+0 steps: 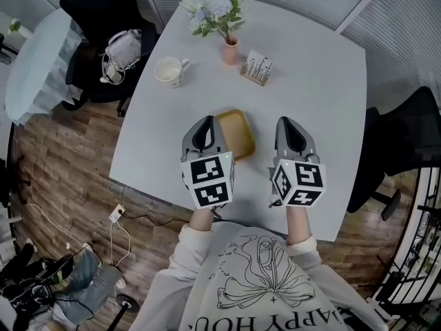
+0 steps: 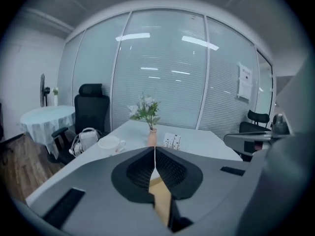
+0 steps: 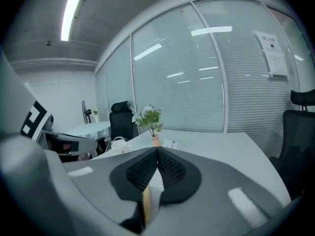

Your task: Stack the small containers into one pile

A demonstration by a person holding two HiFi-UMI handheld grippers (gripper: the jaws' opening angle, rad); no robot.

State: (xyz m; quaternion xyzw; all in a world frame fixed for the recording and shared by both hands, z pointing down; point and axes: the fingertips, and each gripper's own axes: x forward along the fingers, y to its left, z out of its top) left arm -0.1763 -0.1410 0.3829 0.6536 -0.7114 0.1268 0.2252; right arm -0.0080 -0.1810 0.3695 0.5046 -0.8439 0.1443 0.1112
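A shallow tan container (image 1: 235, 132) lies on the white table (image 1: 324, 81) near its front edge, between my two grippers. My left gripper (image 1: 204, 121) hovers just left of it with its jaws shut and nothing between them. My right gripper (image 1: 289, 121) is a little to the container's right, also shut and empty. In the left gripper view the jaws (image 2: 154, 154) meet in a closed line, and the tan container (image 2: 160, 194) shows below them. In the right gripper view the gripper (image 3: 157, 154) is closed too, with a sliver of the container (image 3: 146, 201) below.
At the table's far side stand a white mug (image 1: 170, 70), a pink vase with flowers (image 1: 230, 50) and a small card holder (image 1: 257, 68). A black chair with a white handbag (image 1: 122, 49) is at the left, another black chair (image 1: 403, 143) at the right.
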